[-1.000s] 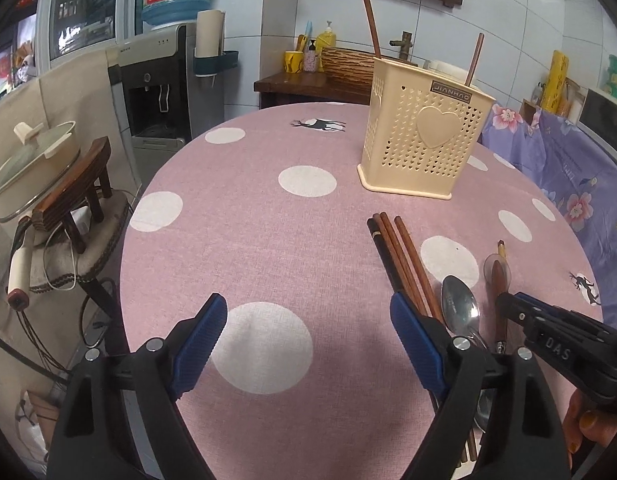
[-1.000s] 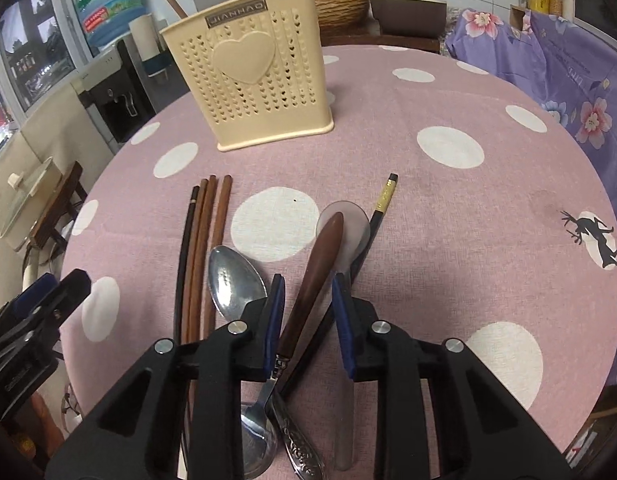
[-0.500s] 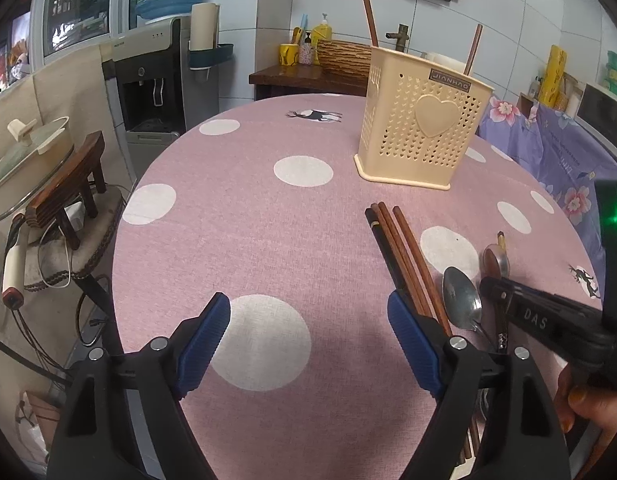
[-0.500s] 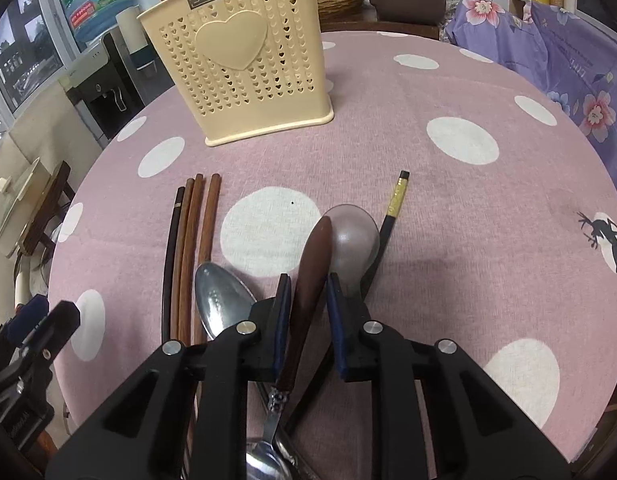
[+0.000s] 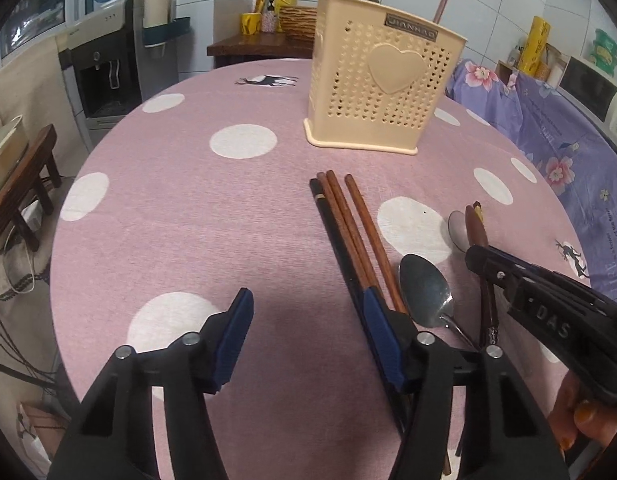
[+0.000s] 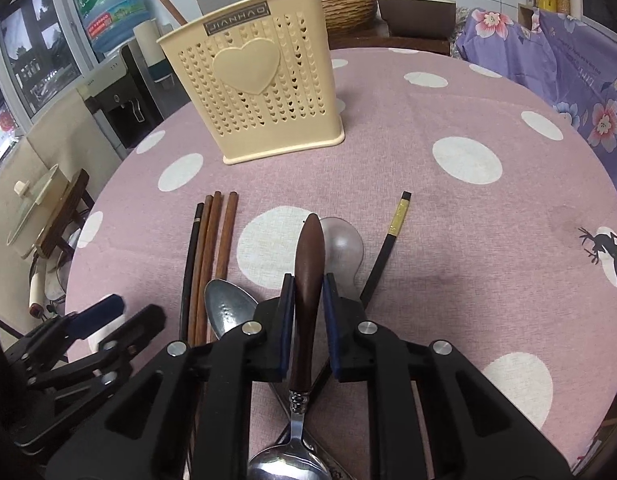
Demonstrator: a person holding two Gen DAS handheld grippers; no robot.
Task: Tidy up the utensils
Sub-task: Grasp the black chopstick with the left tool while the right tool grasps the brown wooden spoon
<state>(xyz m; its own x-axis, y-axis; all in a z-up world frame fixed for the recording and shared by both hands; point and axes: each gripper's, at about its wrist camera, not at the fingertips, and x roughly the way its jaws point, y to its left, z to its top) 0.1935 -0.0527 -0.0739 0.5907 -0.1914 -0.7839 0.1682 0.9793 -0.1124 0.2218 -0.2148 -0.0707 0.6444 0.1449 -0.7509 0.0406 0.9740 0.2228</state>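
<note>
A cream perforated utensil holder (image 6: 252, 92) with a heart stands on the pink dotted table, also in the left wrist view (image 5: 382, 80); two chopsticks stick out of it. My right gripper (image 6: 308, 300) is shut on a spoon's brown wooden handle (image 6: 309, 264), its steel bowl pointing back toward me. Beside it lie brown chopsticks (image 6: 212, 248), a steel spoon (image 6: 228, 308), a translucent spoon (image 6: 342, 248) and a black chopstick (image 6: 388, 248). My left gripper (image 5: 308, 316) is open and empty above the cloth, its right finger over the chopsticks (image 5: 348, 224).
The table's edge (image 5: 64, 216) drops off at left to a wooden stool (image 5: 24, 176) and a water dispenser (image 5: 112, 60). A purple floral cloth (image 6: 568, 60) lies at the right. A side table with a basket (image 6: 348, 6) stands behind the holder.
My right gripper has closed from around the wooden spoon handle to gripping it. My left gripper has moved forward toward the holder.
</note>
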